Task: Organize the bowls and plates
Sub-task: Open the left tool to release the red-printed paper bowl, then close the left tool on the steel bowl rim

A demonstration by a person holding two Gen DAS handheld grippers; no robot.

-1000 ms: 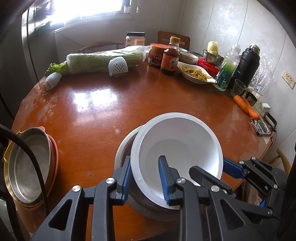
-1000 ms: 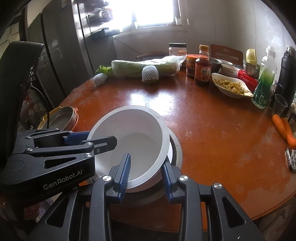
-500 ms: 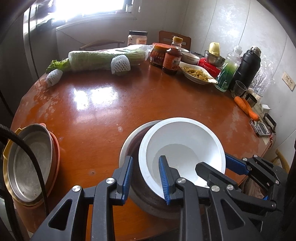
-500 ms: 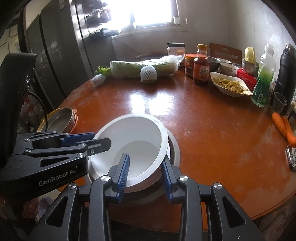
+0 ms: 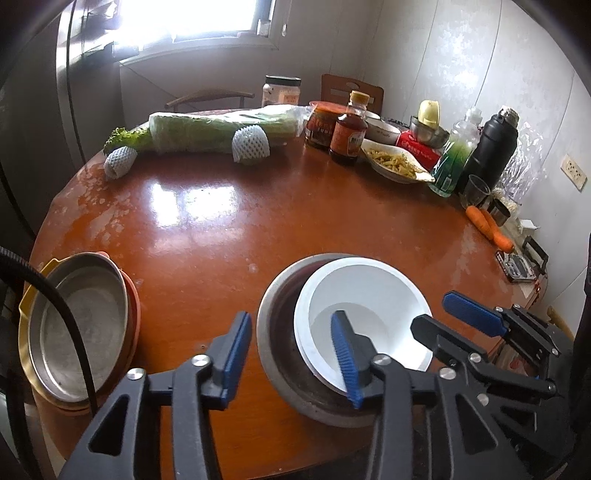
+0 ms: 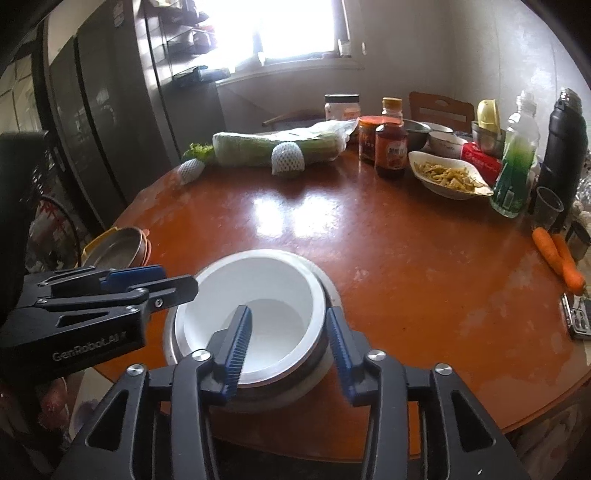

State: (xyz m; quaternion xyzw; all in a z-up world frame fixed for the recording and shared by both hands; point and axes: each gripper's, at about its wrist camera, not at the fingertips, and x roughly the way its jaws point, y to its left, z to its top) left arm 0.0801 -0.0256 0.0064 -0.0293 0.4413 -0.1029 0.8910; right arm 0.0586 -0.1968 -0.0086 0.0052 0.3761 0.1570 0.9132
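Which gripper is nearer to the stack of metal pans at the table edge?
Left. The left gripper straddles the white bowl's rim on the side facing the metal pans; the right gripper straddles the rim on the bowl's far side from them. Both are opening.

Round red-brown table (image 5: 229, 236), glossy with window glare. Along its far edge from the window (image 5: 207, 22) side: a long wrapped cabbage (image 5: 221, 131) with two foam-netted fruits (image 5: 251, 147) just in front. Right of the cabbage, a red-lidded sauce jar (image 5: 319, 125) and a brown sauce bottle (image 5: 349, 129). Further right of the sauce bottle, a green drink bottle (image 5: 456, 158), a black thermos (image 5: 491, 147), a small glass (image 5: 476, 190). Two carrots (image 5: 489, 227) lie beyond the thermos, near the table's edge.
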